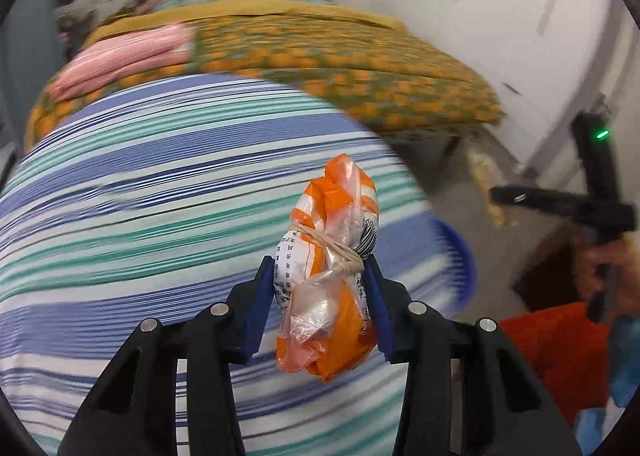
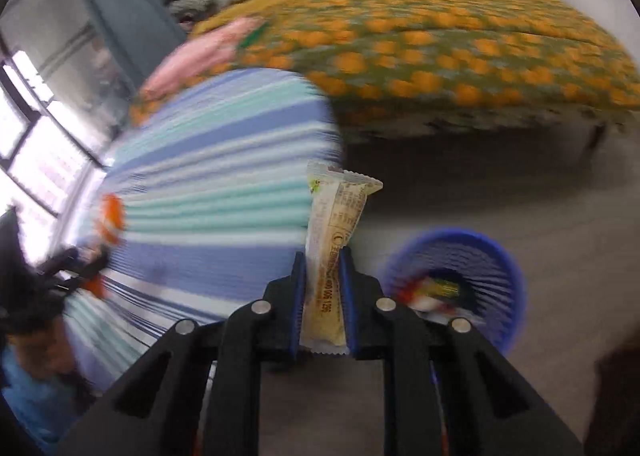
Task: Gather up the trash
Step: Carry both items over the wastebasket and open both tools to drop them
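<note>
Presently both hands carry trash. The left tongs (image 1: 320, 288) are clamped on a crumpled orange-and-white plastic bag tied round with pale string (image 1: 330, 276), held up in the air over the blue, teal and white striped bedsheet (image 1: 160, 196). The right tongs (image 2: 324, 288) are closed on a long cream-coloured snack wrapper with printed text (image 2: 334, 252), gripped around its lower half, its crimped top end standing free above the blue pads.

Bin: a round blue plastic slatted basket (image 2: 500, 256) stands on the grey floor (image 2: 500, 184) beside the striped bed, below and to the right of the right tongs. Some colourful litter, red, white and yellow, already lies inside it; blur hides what the pieces are. In the left wrist view only the basket's rim shows past the edge of the sheet.

Beyond, an orange-and-green flowered quilt (image 1: 340, 68) covers a second bed, with a pink striped cloth (image 1: 132, 56) lying on it.

Progress, as a judgement: partway. Some trash is in the basket, two pieces are picked up and neither is yet over the basket. Left to do: carry both across and drop them in. Both views are smeared, so stray litter elsewhere cannot be ruled out.
</note>
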